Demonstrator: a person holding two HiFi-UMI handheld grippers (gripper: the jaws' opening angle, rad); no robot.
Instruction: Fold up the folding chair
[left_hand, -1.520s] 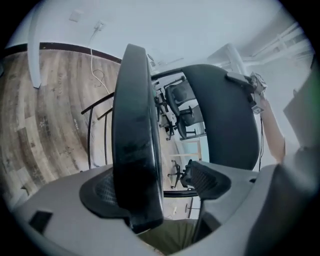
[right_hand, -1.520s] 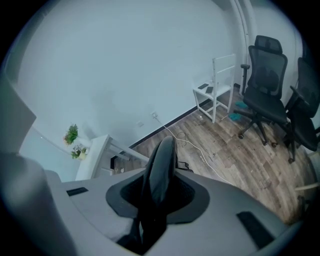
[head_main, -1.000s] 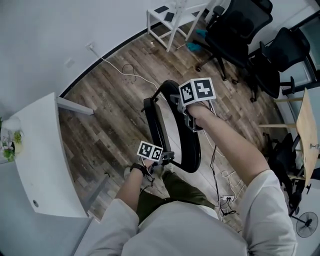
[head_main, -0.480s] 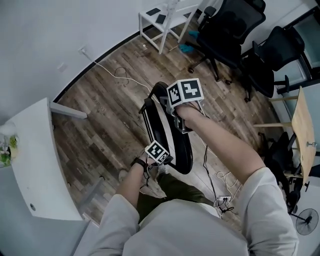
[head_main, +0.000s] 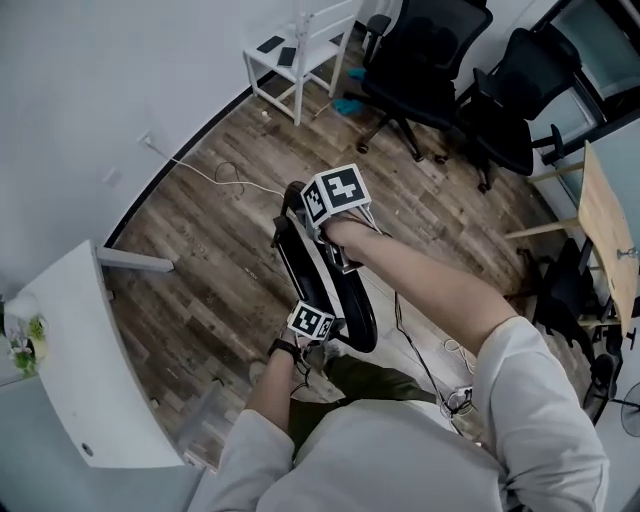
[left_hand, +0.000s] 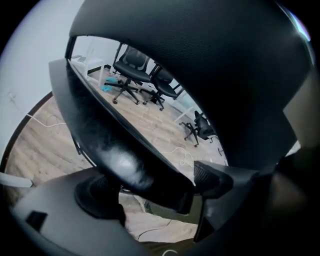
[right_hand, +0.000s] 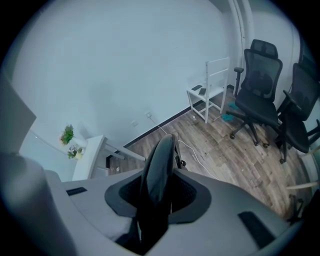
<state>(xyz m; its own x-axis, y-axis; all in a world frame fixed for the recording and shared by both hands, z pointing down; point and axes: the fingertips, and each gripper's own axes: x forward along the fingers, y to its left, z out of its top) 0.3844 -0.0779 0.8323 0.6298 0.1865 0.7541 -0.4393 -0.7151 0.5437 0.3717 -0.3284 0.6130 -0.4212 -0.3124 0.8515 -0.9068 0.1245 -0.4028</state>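
Note:
The black folding chair (head_main: 322, 285) stands nearly flat on the wood floor, seat against back. My right gripper (head_main: 337, 258), under its marker cube, is shut on the chair's upper rim (right_hand: 159, 165), with a pad pressed on each side. My left gripper (head_main: 325, 338) is at the chair's lower near end. Its jaws have just been opening. A glossy black edge of the chair (left_hand: 125, 155) runs between them, close to one fingertip (left_hand: 210, 177), and a gap shows there. The rest of the chair fills the left gripper view.
A white table (head_main: 70, 370) with a small plant (head_main: 22, 340) stands at the left. At the back are a white stool (head_main: 295, 45) and two black office chairs (head_main: 430, 60). Cables (head_main: 215, 175) trail over the floor. A wooden desk (head_main: 605, 230) is at the right.
The chair looks narrower, its halves closer together. My left gripper has shifted along the chair's lower rim and rolled. The right gripper has kept its hold on the upper rim.

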